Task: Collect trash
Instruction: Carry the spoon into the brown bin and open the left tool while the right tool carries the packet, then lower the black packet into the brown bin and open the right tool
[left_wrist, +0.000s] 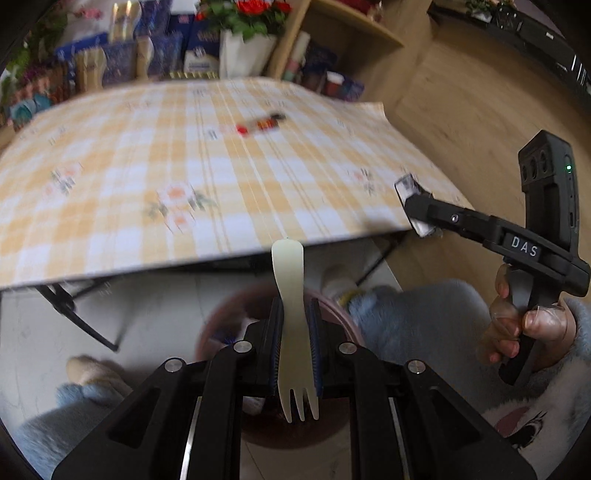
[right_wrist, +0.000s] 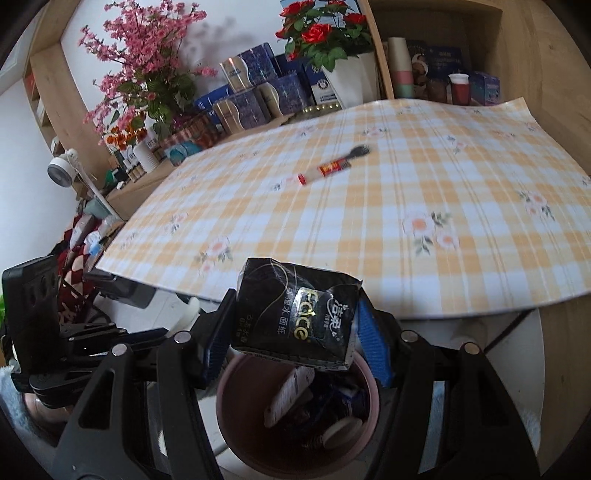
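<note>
My left gripper (left_wrist: 295, 325) is shut on a pale plastic fork (left_wrist: 291, 295), held upright with its tines toward the camera, above a brown bin (left_wrist: 218, 325) on the floor. My right gripper (right_wrist: 295, 332) is shut on a black tissue packet (right_wrist: 295, 317), which hangs over the same brown bin (right_wrist: 236, 406); the bin holds several wrappers. A wrapped red and black utensil (right_wrist: 332, 166) lies on the checked tablecloth (right_wrist: 406, 206). In the left wrist view the right gripper (left_wrist: 417, 206) shows at the table's right corner, and the utensil (left_wrist: 258, 123) lies blurred on the cloth.
The table edge (left_wrist: 184, 258) runs just beyond both grippers, with folding legs (left_wrist: 74, 317) below. Boxes, cups and flower pots (right_wrist: 332, 44) fill shelves behind the table. A person's fluffy blue sleeve (left_wrist: 424, 317) and hand (left_wrist: 524, 325) are at the right.
</note>
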